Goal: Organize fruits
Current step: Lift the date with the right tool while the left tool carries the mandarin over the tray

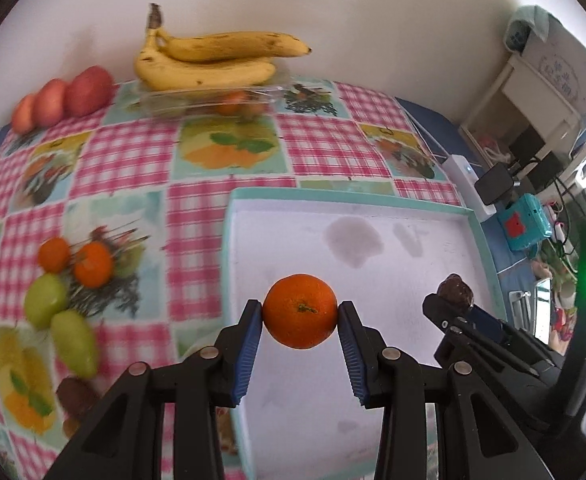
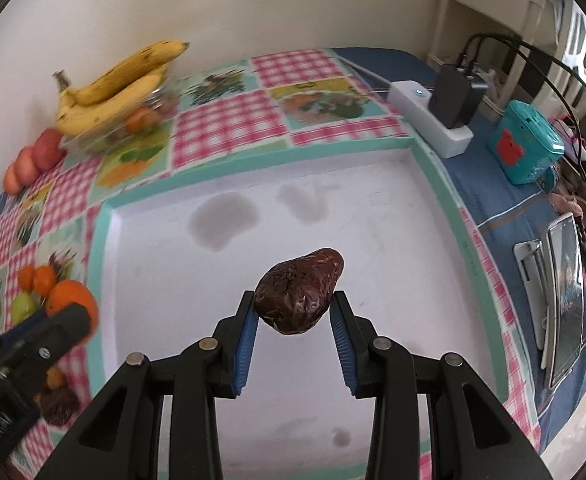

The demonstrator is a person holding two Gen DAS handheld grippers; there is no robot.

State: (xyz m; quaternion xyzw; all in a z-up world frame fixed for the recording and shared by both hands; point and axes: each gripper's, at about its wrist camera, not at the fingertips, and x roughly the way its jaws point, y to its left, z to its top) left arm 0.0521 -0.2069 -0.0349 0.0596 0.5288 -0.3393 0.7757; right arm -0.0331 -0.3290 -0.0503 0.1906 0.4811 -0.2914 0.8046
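Carrying: both grippers hold fruit above the white tray [image 1: 481, 240], which lies on the checked tablecloth [image 1: 333, 140] of the table
Left gripper [image 1: 300, 314]: jaws pinching a tangerine [image 1: 300, 311] at its widest part, stem scar facing the camera, over the tray's left half
Right gripper [image 2: 293, 310]: jaws pinching a dark wrinkled fruit [image 2: 299, 290], perhaps a date; its long axis runs from lower left to upper right, sticking out past the pads
Key relation: the tray floor lies straight below both held fruits, so the coming move is likely a plain lowering; the left gripper is nearer the tray's left wall, the right nearer its middle
Loose fruit: more tangerines [image 1: 75, 260] and green pears [image 1: 59, 316] lie left of the tray; bananas [image 1: 213, 60] rest on a clear container at the back, red apples [image 1: 65, 96] beside them
Hard to tell: height of either fruit above the tray floor; the container's contents are blurred; grey marks on the tray look like stains or shadows
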